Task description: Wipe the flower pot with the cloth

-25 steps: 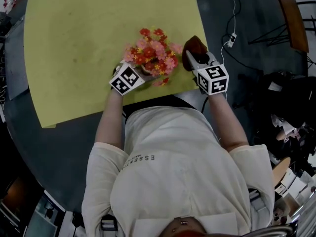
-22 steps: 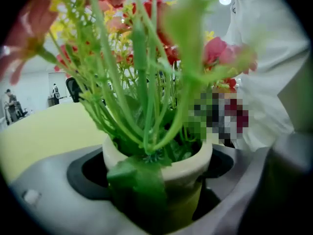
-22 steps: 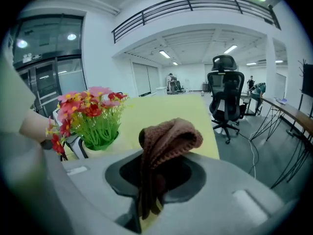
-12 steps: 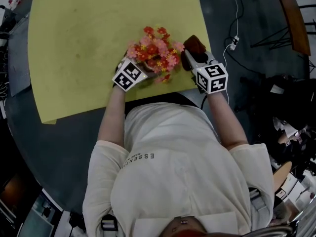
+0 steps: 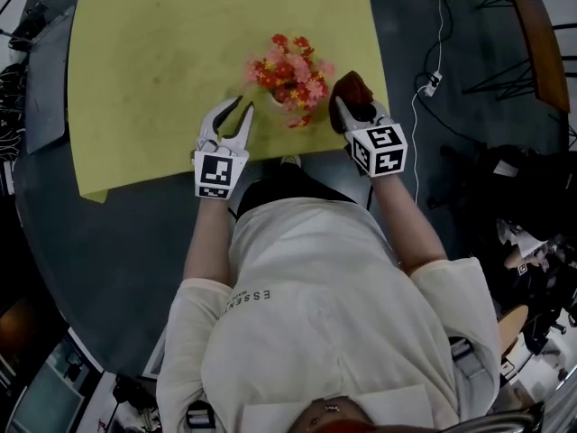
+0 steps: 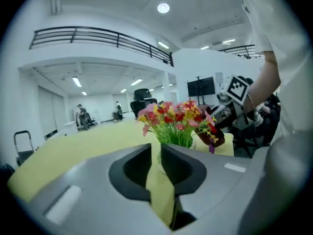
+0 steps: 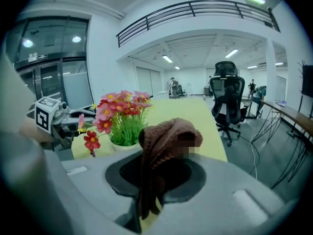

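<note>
Hiding overhead beneath flowers [image 5: 290,69]: flower pot [image 7: 118,148].

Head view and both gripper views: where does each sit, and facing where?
Head view: on the person's head, looking down at the yellow table; shows torso, forearms, left gripper, right gripper.
Left gripper view: on the left gripper, along its empty jaws, which have just been closing, toward the flower pot; right arm shows.
Right gripper view: on the right gripper, along jaws shut on the brown cloth; left gripper shows.
Shared: both gripper views face the flower pot.
</note>
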The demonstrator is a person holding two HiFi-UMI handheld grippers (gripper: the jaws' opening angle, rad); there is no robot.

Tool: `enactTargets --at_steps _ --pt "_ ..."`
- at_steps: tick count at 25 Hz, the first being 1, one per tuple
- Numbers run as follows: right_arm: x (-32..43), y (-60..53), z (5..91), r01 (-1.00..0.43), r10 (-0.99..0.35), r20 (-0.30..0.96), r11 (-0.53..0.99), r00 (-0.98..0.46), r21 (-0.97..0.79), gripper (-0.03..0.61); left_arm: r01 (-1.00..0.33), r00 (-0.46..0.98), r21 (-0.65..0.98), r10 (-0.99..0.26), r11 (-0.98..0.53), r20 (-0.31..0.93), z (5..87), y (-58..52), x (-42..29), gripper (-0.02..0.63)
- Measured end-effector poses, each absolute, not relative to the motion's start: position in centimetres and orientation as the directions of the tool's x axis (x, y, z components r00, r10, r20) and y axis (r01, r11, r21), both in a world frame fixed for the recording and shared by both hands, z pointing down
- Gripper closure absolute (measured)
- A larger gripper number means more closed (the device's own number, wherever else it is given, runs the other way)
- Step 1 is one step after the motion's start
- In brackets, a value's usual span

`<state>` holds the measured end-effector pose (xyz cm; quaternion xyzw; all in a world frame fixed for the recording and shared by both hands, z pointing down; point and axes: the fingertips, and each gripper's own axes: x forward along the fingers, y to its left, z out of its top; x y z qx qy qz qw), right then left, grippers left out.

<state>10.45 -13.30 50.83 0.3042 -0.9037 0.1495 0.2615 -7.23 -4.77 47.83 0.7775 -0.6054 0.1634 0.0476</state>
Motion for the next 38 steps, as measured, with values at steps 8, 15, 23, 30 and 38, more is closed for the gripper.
enactTargets --at_steps 8,15,23,30,38 --pt "11.7 -7.5 48.7 -0.638 -0.530 0.502 0.768 -0.684 -0.058 0.517 -0.992 0.110 0.085 -0.981 -0.098 0.159 41.6 1.0 -7.2 0.597" --pt "13.0 0.6 44.5 -0.590 -0.527 0.447 0.807 -0.723 -0.001 0.518 -0.992 0.127 0.022 -0.980 -0.125 0.152 38.9 8.2 -3.3 0.597" --pt "14.9 9.2 42.7 -0.562 -0.510 0.429 0.827 -0.746 0.005 0.517 -0.990 0.136 0.052 -0.983 -0.131 0.119 36.2 15.2 0.7 0.597" --pt "14.9 12.5 41.3 -0.557 -0.513 0.381 0.830 -0.769 -0.007 0.518 -0.990 0.142 0.036 -0.985 -0.139 0.099 35.3 17.7 1.8 0.597" --pt "15.0 13.9 39.3 -0.507 -0.491 0.324 0.861 -0.809 0.040 0.520 -0.990 0.136 0.044 -0.987 -0.132 0.090 34.5 18.9 3.5 0.597"
